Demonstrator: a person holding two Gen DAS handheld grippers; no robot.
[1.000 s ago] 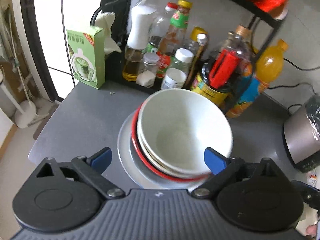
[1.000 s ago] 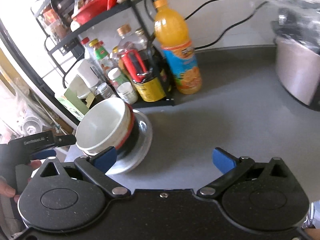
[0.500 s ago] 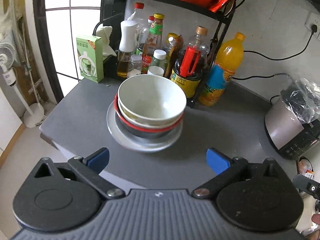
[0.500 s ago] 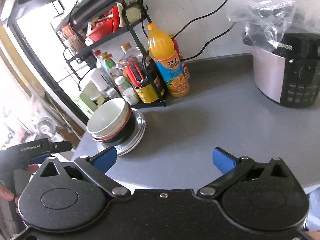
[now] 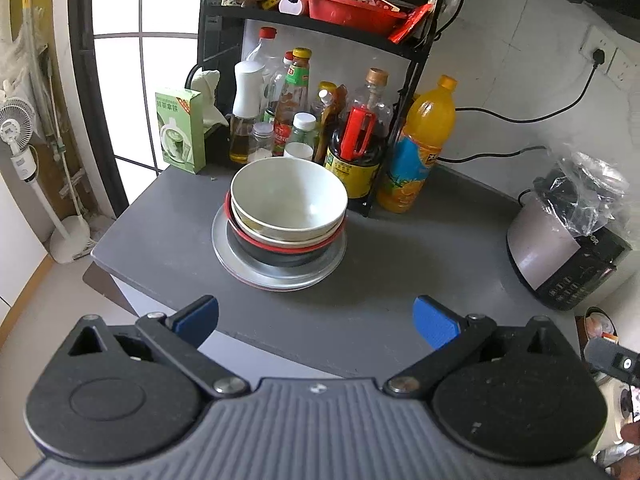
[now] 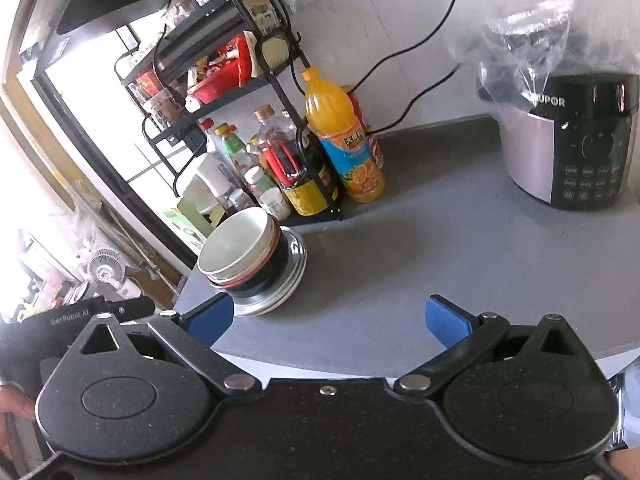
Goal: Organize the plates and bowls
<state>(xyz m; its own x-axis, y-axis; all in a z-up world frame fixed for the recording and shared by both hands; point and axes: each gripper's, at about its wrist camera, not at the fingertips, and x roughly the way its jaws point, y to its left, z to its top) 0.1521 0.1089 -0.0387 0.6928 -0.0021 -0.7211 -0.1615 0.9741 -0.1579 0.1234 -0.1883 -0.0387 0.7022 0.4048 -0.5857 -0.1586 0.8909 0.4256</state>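
Observation:
A stack stands on the grey counter (image 5: 400, 264): white bowls (image 5: 288, 200) nested in a black bowl with a red rim (image 5: 280, 252), all on metal plates (image 5: 256, 276). The same stack (image 6: 244, 252) shows at the left in the right wrist view, on the plates (image 6: 288, 280). My left gripper (image 5: 316, 318) is open and empty, pulled back off the counter's front edge. My right gripper (image 6: 328, 318) is open and empty, also back from the counter's edge, to the right of the stack.
A black rack (image 5: 312, 40) with sauce bottles stands behind the stack. An orange juice bottle (image 5: 420, 148) stands beside it. A green box (image 5: 180, 132) is at back left. A rice cooker (image 5: 568, 248) under a plastic bag sits at the right.
Both grippers have pulled back and up from the stack, which now looks smaller and farther. The stack has not moved. Both grippers stay open.

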